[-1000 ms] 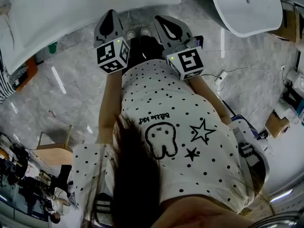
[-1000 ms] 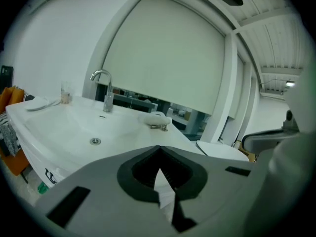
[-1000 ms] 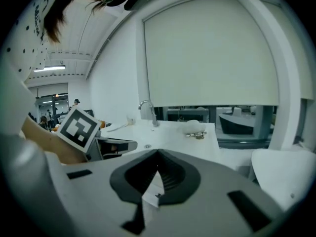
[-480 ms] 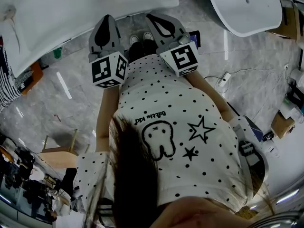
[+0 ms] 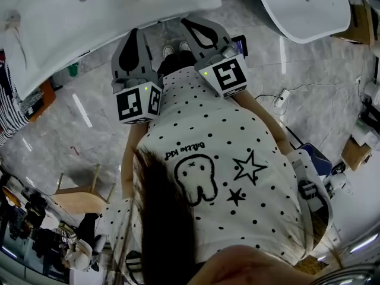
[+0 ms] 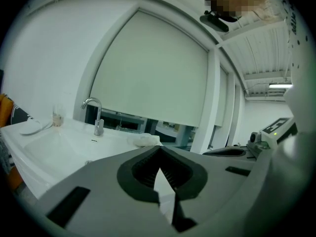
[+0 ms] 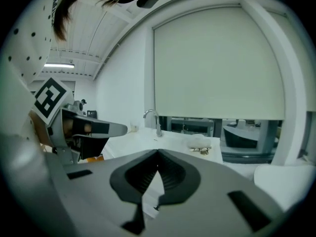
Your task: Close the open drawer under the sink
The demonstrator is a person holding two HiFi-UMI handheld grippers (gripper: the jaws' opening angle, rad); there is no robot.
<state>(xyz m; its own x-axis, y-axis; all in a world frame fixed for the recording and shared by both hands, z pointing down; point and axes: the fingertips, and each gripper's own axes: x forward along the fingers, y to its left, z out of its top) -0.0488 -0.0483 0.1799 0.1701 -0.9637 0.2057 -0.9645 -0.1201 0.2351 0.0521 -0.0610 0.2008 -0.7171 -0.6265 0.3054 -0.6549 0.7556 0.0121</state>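
The white sink (image 5: pixel 89 22) fills the upper left of the head view; its countertop (image 6: pixel 54 147) and chrome tap (image 6: pixel 96 115) lie ahead in the left gripper view. No drawer shows in any view. My left gripper (image 5: pixel 133 33) is held level at the sink's front edge, above the floor, jaws shut and empty (image 6: pixel 159 148). Beside it, my right gripper (image 5: pixel 189 22) is also shut with nothing in it (image 7: pixel 158 152), and it faces the tap (image 7: pixel 154 120). The person's shoes (image 5: pixel 175 47) stand between the two grippers, close to the sink.
A white tub (image 5: pixel 306 8) stands at the upper right. A power strip with cable (image 5: pixel 279 97) lies on the marble floor, cardboard boxes (image 5: pixel 353 153) at the right, a wooden stool (image 5: pixel 77 195) at the lower left. A glass (image 6: pixel 58 116) and a cloth (image 6: pixel 145 139) sit on the countertop.
Both grippers have risen toward the head camera, the left one more than the right. Their jaws stayed shut. The sink edge has shifted slightly in the head view.
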